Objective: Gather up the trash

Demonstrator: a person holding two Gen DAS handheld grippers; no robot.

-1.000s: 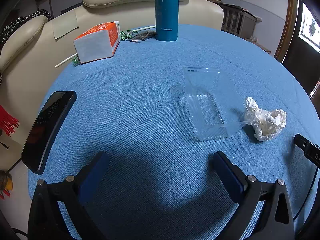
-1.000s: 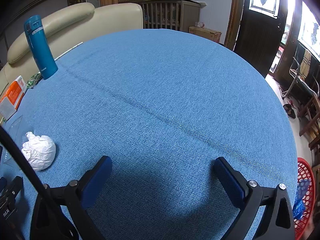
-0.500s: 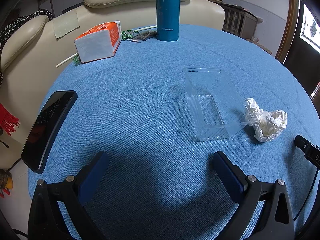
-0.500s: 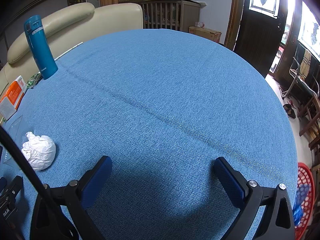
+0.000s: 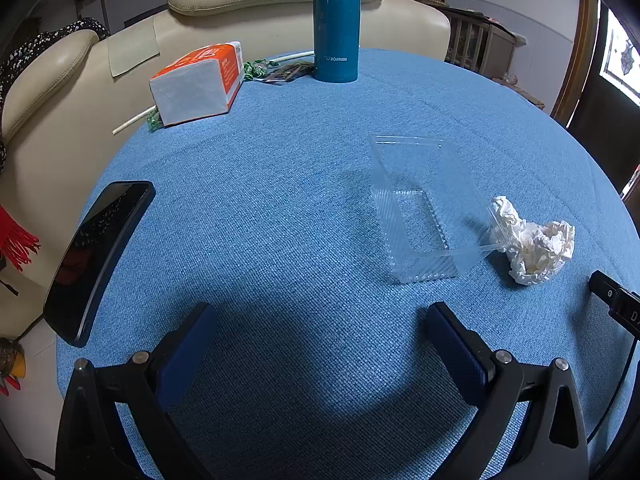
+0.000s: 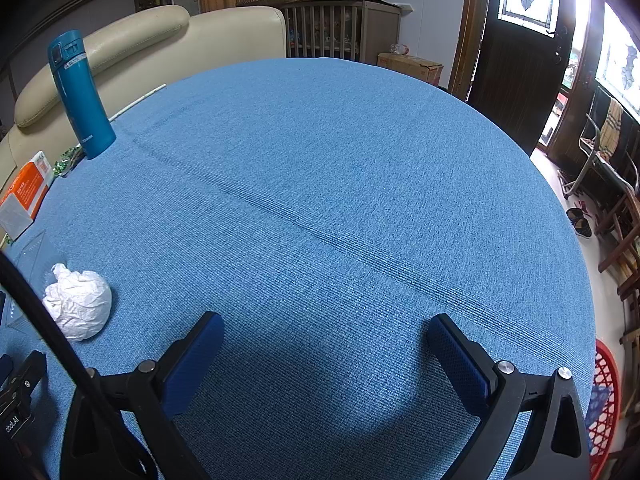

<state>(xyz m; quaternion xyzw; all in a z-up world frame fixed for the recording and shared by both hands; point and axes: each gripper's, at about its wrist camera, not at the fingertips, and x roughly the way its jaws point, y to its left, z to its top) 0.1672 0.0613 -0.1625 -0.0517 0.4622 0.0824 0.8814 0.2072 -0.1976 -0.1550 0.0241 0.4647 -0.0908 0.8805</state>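
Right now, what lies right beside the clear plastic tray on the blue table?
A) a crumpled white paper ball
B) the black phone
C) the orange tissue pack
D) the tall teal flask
A: the crumpled white paper ball sits against the near right corner of the clear plastic tray, while the flask, phone and tissue pack lie well away from it.

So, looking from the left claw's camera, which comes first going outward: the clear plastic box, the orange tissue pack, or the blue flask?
From the left claw:
1. Clear plastic box, just ahead, slightly right.
2. Orange tissue pack, far left, by the table edge.
3. Blue flask, farthest, at the far edge by the sofa.
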